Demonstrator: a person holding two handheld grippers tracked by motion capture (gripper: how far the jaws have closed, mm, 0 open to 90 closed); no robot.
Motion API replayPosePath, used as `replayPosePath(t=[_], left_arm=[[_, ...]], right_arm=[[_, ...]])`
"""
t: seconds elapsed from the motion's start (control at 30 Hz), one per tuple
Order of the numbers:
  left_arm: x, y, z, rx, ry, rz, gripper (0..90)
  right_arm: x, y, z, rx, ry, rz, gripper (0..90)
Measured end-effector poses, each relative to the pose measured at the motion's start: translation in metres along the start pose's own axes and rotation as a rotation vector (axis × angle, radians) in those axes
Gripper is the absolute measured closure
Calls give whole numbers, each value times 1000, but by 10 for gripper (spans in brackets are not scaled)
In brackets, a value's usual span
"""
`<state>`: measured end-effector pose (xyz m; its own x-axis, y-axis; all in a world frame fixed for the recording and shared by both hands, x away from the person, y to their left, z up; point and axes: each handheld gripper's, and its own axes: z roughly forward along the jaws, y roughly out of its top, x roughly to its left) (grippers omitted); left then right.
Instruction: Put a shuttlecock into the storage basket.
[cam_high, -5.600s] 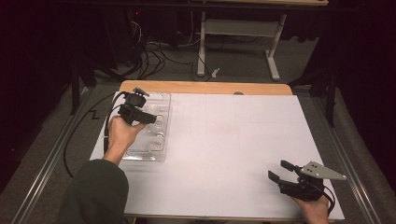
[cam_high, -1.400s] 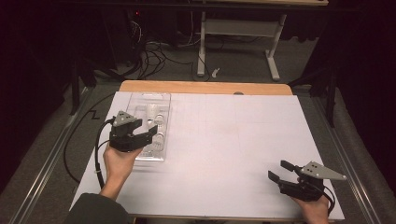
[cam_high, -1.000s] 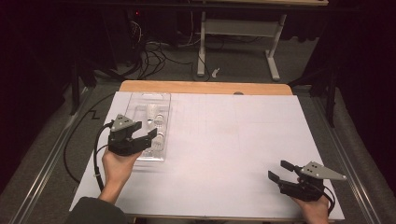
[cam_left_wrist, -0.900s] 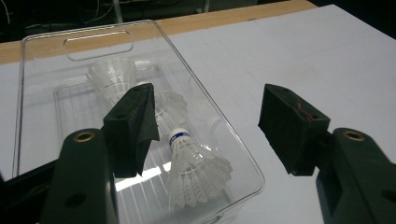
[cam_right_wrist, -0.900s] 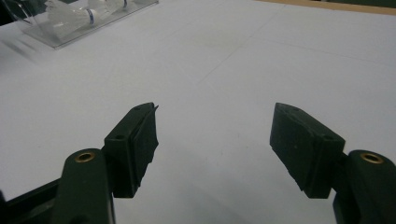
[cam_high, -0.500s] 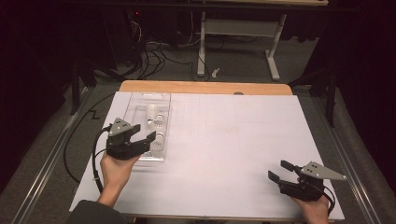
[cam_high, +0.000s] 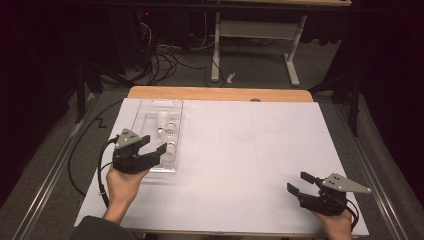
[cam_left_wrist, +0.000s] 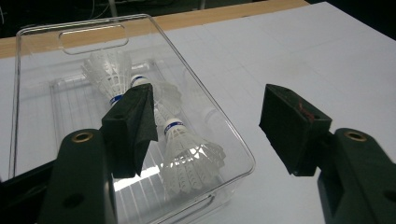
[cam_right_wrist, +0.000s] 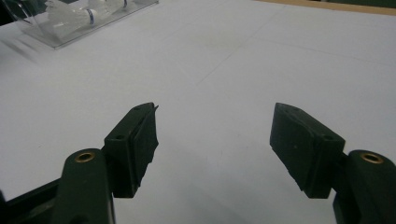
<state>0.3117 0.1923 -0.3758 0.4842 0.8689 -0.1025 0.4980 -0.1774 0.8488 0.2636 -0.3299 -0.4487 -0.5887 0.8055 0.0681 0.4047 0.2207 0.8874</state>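
A clear plastic tray (cam_high: 145, 117) lies on the left of the white table top, with white shuttlecocks (cam_high: 167, 135) inside. My left gripper (cam_high: 156, 145) hovers open at the tray's near end, one jaw over the tray and the other over its right rim. In the left gripper view the gripper (cam_left_wrist: 210, 126) is empty; a shuttlecock (cam_left_wrist: 187, 151) lies just beyond the left jaw, and two more (cam_left_wrist: 107, 70) lie deeper in the tray (cam_left_wrist: 198, 81). My right gripper (cam_high: 298, 182) rests open near the front right corner, empty (cam_right_wrist: 215, 144), far from the tray (cam_right_wrist: 60, 39).
White sheet (cam_high: 250, 150) covers the table, with a wooden strip (cam_high: 220, 93) along the far edge. A black cable (cam_high: 102, 165) loops left of my left hand. Beyond the table are floor cables (cam_high: 165, 60) and a white desk frame (cam_high: 250, 30).
My left gripper has drawn back along the tray, from its far part to its near end, staying open. The right gripper has not moved.
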Motion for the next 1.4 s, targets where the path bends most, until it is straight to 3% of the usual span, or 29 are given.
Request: replayPosePath(t=[1.4], left_arm=[[-2, -22, -11, -30, -12, -12, 366]], right_arm=[[0, 0, 0, 0, 1, -1, 323]])
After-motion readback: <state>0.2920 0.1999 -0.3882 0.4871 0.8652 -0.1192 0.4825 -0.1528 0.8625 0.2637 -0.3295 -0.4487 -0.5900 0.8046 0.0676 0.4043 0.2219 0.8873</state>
